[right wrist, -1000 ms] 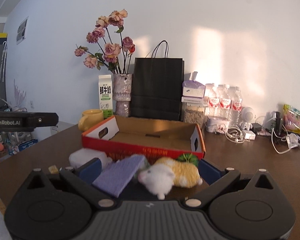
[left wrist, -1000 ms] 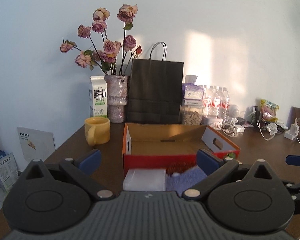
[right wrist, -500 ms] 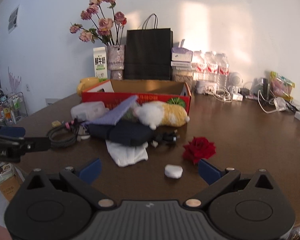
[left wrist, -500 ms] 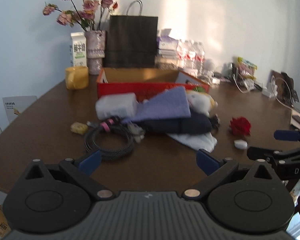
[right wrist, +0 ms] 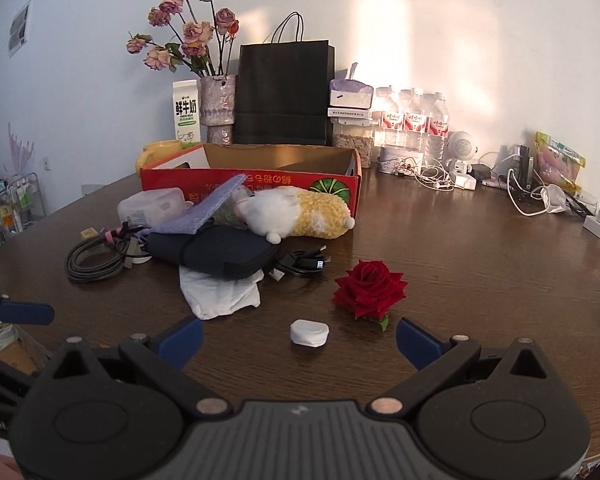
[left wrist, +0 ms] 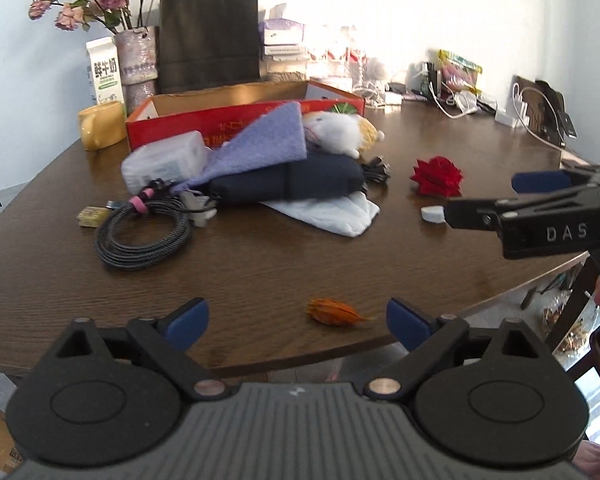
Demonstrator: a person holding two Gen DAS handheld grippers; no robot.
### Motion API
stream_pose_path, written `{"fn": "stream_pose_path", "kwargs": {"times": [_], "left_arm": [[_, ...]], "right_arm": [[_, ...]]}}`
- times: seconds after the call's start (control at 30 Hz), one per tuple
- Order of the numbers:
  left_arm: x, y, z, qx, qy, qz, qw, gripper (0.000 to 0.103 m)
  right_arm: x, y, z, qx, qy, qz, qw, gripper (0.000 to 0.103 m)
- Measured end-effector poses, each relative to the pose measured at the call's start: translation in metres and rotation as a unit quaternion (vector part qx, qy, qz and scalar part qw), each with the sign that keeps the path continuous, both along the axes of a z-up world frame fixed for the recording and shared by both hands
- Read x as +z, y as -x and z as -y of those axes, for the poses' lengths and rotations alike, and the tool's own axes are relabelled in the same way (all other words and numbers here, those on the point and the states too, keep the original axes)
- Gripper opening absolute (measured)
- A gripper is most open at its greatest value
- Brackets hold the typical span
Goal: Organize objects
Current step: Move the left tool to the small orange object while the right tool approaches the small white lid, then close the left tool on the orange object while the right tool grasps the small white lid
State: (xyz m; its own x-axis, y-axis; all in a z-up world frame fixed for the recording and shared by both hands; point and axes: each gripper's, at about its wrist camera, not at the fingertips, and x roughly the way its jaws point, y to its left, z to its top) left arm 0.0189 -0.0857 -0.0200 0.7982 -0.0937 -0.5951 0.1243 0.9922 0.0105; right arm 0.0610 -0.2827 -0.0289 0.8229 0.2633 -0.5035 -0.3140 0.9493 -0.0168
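A red cardboard box (right wrist: 256, 182) stands open at the table's back. In front of it lies a pile: plush toy (right wrist: 296, 216), purple cloth (left wrist: 268, 142), dark pouch (right wrist: 224, 250), white plastic container (left wrist: 164, 162), coiled cable (left wrist: 140, 236), white tissue (right wrist: 220, 294). A red rose (right wrist: 370, 286) and a small white case (right wrist: 309, 332) lie near my right gripper (right wrist: 298, 338), which is open and empty. My left gripper (left wrist: 298, 318) is open and empty near the table's front edge, beside an orange dried pod (left wrist: 334, 312). The right gripper also shows in the left wrist view (left wrist: 540, 200).
A black paper bag (right wrist: 284, 92), a vase of dried roses (right wrist: 218, 104), a milk carton (right wrist: 187, 114), a yellow mug (left wrist: 100, 128), water bottles (right wrist: 414, 120) and chargers with cables (right wrist: 532, 196) line the back and right of the brown table (right wrist: 480, 264).
Both grippers have pulled back from the box and pile toward the table's front edge, so the whole pile, the rose and the white case have come into view. Both stay open.
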Motion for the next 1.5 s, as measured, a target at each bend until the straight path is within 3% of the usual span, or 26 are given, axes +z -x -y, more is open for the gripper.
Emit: {"fn": "stream_pose_path", "kwargs": {"times": [0.23, 0.3, 0.37, 0.93, 1.07, 1.2, 1.4, 1.5], "left_arm": [[-0.008, -0.007, 0.012, 0.0, -0.007, -0.017, 0.9998, 0.079], [-0.008, -0.007, 0.014, -0.006, -0.006, -0.012, 0.9999, 0.069], [-0.007, -0.006, 0.014, -0.013, -0.001, -0.006, 0.9999, 0.041], [0.005, -0.013, -0.008, 0.023, 0.031, 0.016, 0.9991, 0.041], [0.007, -0.016, -0.013, 0.029, 0.034, 0.02, 0.9988, 0.041], [0.008, -0.018, -0.015, 0.03, 0.036, 0.022, 0.9987, 0.041], [0.007, -0.02, -0.019, 0.032, 0.039, 0.022, 0.9985, 0.041], [0.008, -0.021, -0.022, 0.034, 0.042, 0.025, 0.9982, 0.041]], "right_arm": [[-0.006, -0.01, -0.001, 0.018, 0.002, -0.012, 1.0, 0.103], [-0.008, -0.011, -0.001, 0.02, 0.0, -0.014, 1.0, 0.103], [-0.009, -0.013, -0.001, 0.023, -0.002, -0.016, 1.0, 0.103], [-0.017, -0.033, 0.004, 0.027, -0.005, -0.026, 0.999, 0.102], [-0.021, -0.038, 0.005, 0.028, -0.015, -0.028, 0.999, 0.081], [-0.027, -0.042, 0.004, 0.027, -0.014, -0.031, 0.999, 0.071], [-0.033, -0.051, 0.0, 0.036, -0.009, -0.034, 0.999, 0.026], [-0.029, -0.047, -0.005, 0.042, -0.003, -0.022, 0.999, 0.026]]}}
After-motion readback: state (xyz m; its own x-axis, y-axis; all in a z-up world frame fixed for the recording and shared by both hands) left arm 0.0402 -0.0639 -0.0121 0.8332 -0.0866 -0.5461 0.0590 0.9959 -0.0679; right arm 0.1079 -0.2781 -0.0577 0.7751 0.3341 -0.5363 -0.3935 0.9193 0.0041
